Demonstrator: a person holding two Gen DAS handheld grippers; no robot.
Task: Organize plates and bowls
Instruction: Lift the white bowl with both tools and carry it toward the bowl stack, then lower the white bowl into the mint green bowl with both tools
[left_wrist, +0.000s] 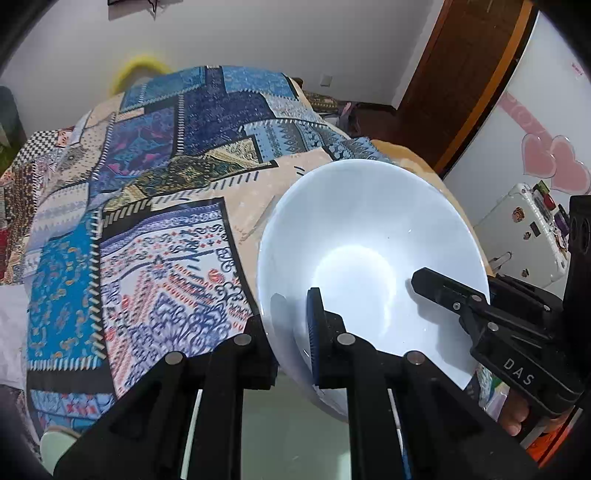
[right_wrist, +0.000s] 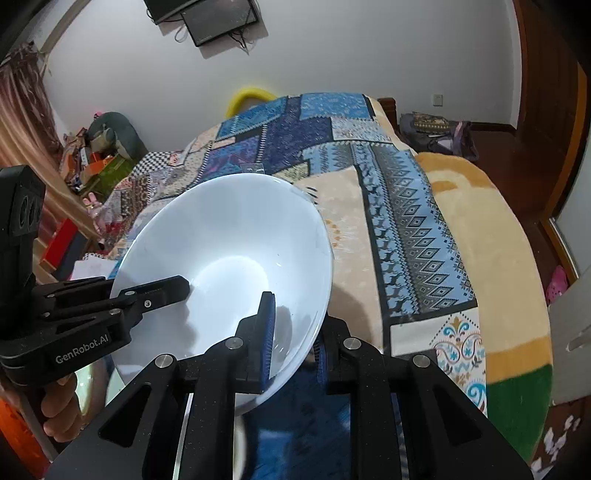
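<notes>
Bed (right_wrist: 461, 221) under patchwork blanket (left_wrist: 147, 184). White bowl (left_wrist: 369, 229) held tilted above it, clear of the blanket. Left tongs (left_wrist: 295, 332) clamped on bowl's near-left rim; right tongs (right_wrist: 295, 332) clamped on its near-right rim.

White bowl (left_wrist: 369, 236) in both grippers' jaws

Even, soft indoor light is seen in both views, with a pale glare pooled in the white bowl (left_wrist: 369, 251), faint finger shadows cast on its wall, strong fisheye bending and dark vignetting at the corners, and slight blur in the patterned blanket (left_wrist: 147, 221).
</notes>
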